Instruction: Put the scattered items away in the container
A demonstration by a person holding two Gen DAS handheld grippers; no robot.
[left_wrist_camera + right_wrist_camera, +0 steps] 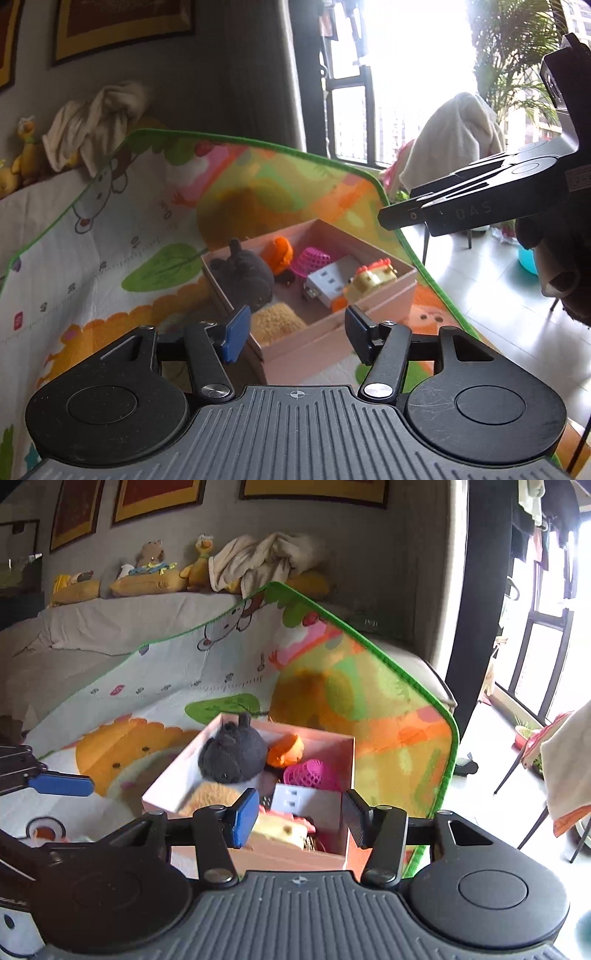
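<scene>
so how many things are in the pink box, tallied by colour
Inside the pink box:
black plush: 1
orange toy: 1
pink basket: 1
white block: 1
yellow toy: 1
tan plush: 1
Total: 6 that I can make out

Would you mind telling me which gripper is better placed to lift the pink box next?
Probably the right gripper: its open jaws frame the near wall of the pink box. The left gripper faces a corner.
</scene>
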